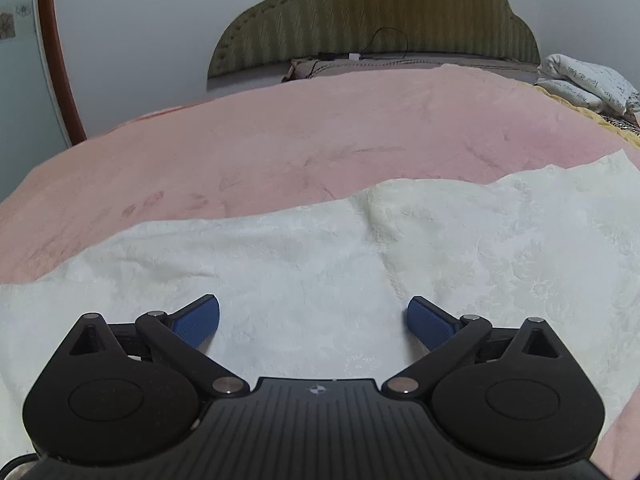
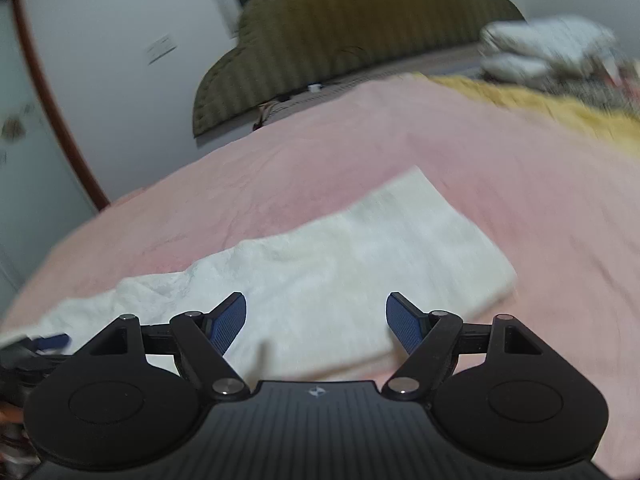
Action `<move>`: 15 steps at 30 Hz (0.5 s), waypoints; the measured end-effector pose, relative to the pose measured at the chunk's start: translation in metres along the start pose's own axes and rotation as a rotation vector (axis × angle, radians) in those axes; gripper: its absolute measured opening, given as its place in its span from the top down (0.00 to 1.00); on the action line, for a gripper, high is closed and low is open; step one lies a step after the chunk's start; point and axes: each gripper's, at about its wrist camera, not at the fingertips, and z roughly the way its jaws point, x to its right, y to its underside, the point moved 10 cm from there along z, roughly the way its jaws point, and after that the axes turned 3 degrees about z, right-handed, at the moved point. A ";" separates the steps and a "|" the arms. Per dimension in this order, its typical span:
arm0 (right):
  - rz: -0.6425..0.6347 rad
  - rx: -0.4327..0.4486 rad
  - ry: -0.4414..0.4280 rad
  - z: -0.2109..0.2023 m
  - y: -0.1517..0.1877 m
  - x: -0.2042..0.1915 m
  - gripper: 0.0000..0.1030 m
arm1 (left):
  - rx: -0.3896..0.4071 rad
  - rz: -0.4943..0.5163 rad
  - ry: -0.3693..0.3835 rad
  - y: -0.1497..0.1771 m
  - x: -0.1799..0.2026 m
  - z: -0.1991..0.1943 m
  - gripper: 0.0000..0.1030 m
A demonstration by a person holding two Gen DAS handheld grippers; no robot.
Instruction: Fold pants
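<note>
Cream-white fleecy pants (image 1: 360, 264) lie flat across a pink blanket (image 1: 280, 148) on the bed. My left gripper (image 1: 313, 322) hovers over the cloth, jaws spread wide, nothing between its blue pads (image 1: 200, 320). In the right wrist view the same pants (image 2: 340, 264) show as a long strip with a squared-off end at the right. My right gripper (image 2: 316, 322) stands open above that strip, its pads (image 2: 404, 324) clear of the cloth. This view is blurred. At its lower left edge part of the left gripper (image 2: 50, 342) shows.
An olive padded headboard (image 1: 376, 20) stands at the back with a cable at its foot. Folded printed bedding (image 1: 584, 84) and a yellow blanket (image 2: 540, 108) lie at the far right. A wooden frame (image 1: 56, 52) and a white wall stand at the left.
</note>
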 end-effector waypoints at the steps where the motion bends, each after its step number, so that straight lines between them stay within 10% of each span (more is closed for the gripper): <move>1: 0.048 -0.005 -0.008 -0.005 0.004 0.008 0.25 | -0.003 -0.001 0.008 0.000 0.000 -0.002 0.02; 7: 0.320 -0.043 -0.136 0.009 0.019 0.035 0.25 | 0.005 -0.088 0.079 -0.003 0.001 -0.017 0.02; 15: 0.316 0.143 -0.080 0.044 -0.016 0.053 0.30 | 0.019 -0.085 0.106 -0.011 0.010 -0.031 0.01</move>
